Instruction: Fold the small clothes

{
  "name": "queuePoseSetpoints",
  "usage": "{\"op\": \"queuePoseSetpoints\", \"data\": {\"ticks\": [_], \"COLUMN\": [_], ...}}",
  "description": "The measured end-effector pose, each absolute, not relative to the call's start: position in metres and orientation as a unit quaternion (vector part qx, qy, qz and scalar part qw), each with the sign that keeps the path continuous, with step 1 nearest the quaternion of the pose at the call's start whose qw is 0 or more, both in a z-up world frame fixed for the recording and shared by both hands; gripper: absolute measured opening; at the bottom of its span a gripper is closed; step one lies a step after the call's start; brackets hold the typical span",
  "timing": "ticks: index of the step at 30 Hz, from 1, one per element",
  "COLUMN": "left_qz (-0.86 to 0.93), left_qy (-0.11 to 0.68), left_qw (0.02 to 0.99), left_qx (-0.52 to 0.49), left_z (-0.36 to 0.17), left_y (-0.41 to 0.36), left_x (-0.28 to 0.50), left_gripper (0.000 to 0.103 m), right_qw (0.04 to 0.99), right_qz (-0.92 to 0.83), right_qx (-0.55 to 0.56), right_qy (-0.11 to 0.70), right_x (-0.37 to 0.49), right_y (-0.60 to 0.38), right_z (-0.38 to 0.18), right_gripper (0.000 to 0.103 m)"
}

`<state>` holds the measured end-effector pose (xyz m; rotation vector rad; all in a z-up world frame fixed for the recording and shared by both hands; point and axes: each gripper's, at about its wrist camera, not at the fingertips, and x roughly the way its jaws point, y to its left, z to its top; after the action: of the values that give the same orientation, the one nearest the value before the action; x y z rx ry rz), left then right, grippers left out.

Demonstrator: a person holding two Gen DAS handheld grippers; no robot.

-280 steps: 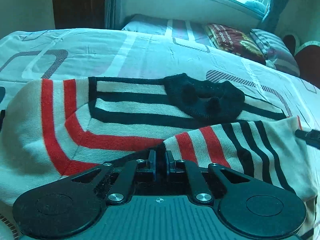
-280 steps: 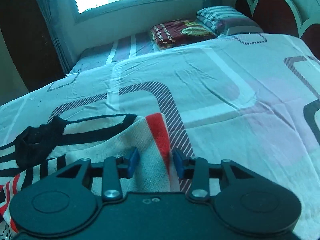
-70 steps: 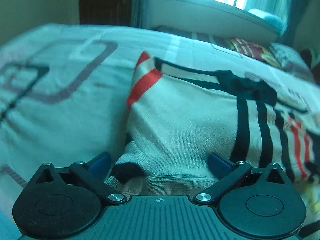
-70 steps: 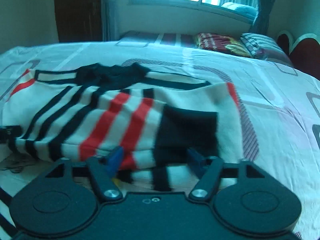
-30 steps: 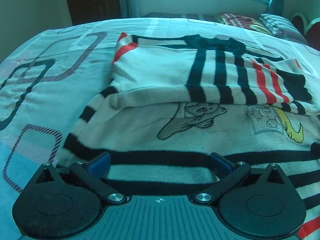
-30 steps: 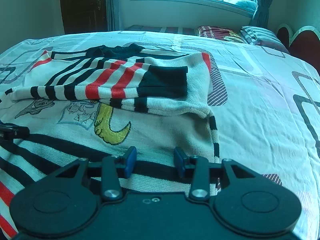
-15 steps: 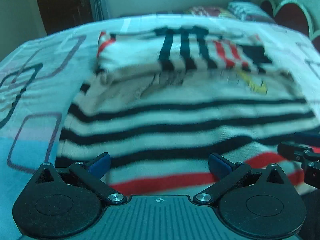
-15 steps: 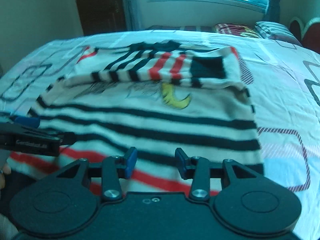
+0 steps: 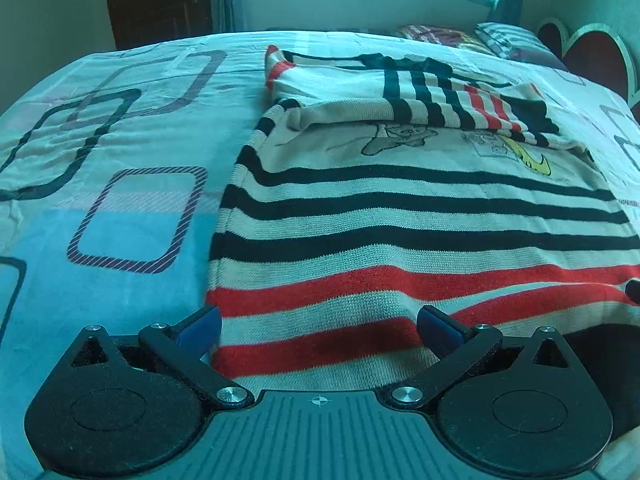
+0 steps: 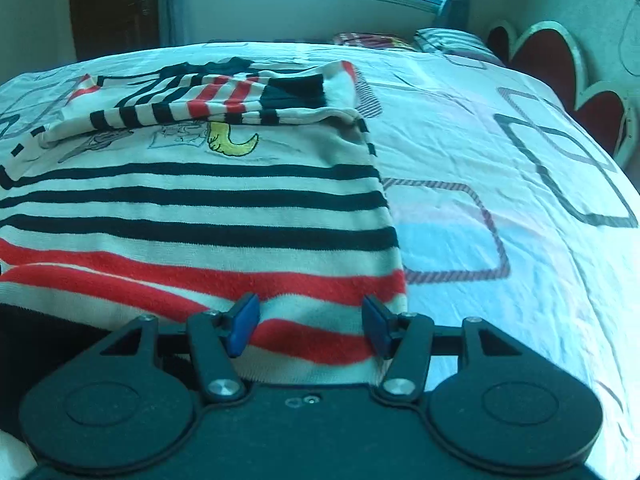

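Observation:
A small cream sweater (image 9: 400, 216) with black and red stripes lies flat on the bed, both sleeves folded across its chest (image 10: 224, 100). Cartoon prints show below the sleeves. My left gripper (image 9: 318, 330) stands open over the sweater's bottom left corner, the red-striped hem lying between its blue pads without being pressed. My right gripper (image 10: 308, 324) hovers over the bottom right corner of the sweater (image 10: 200, 208); its jaws are opening, with the hem between them and no pad pressing it.
The bed sheet (image 9: 120, 160) carries a pattern of rounded rectangles. Pillows (image 10: 452, 38) lie at the far end under a window. A red scalloped headboard (image 10: 560, 68) rises at the right. A dark door (image 9: 160, 4) stands far left.
Both grippers have pulled back from the sweater's chest to its bottom hem. The right gripper's jaws have spread wider. The sweater lies as before.

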<state>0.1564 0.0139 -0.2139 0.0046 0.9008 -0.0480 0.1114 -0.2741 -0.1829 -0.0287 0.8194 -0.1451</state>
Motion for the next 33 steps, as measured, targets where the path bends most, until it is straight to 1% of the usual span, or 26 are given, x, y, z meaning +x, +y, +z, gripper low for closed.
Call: {"op": "queuePoseSetpoints", "data": {"ticks": [1,4,8,10,13,21,29,33], "left_qz": [-0.032,-0.059,-0.076,-0.067,-0.07,-0.074,-0.08,-0.074], "left_qy": [0.429,0.419,0.419,0.452,0.437,0.441,0.441,0.431], "left_qw": [0.903,0.906,0.904,0.889,0.896,0.894,0.893,0.898], "left_qx": [-0.006,0.002,0.034,0.029,0.04,0.04,0.043,0.038], "left_z": [-0.209,-0.202,-0.212,-0.228,-0.229,-0.227,-0.221,-0.214], "left_y": [0.013,-0.001,-0.024,-0.021,-0.016,-0.007,-0.002,0.005], "left_x": [0.152,0.144,0.144,0.146,0.132,0.114,0.104,0.096], "left_gripper": [0.103,0.103,0.103,0.103,0.103,0.103,0.103,0.103], "right_qw": [0.919,0.925,0.92,0.909,0.911,0.908,0.905,0.91], "right_qz": [-0.06,-0.019,0.012,0.003,0.003,-0.004,-0.014,-0.019], "right_qx": [-0.006,0.003,-0.025,-0.027,-0.031,-0.031,-0.025,-0.011], "right_qy": [0.39,0.38,0.39,0.415,0.411,0.417,0.424,0.414], "right_x": [0.106,0.099,0.102,0.105,0.095,0.068,0.06,0.056], "right_y": [-0.268,-0.242,-0.209,-0.21,-0.214,-0.218,-0.215,-0.213], "right_z": [-0.178,-0.171,-0.181,-0.194,-0.196,-0.196,-0.192,-0.185], "right_gripper": [0.045,0.044,0.043,0.044,0.044,0.046,0.047,0.048]}}
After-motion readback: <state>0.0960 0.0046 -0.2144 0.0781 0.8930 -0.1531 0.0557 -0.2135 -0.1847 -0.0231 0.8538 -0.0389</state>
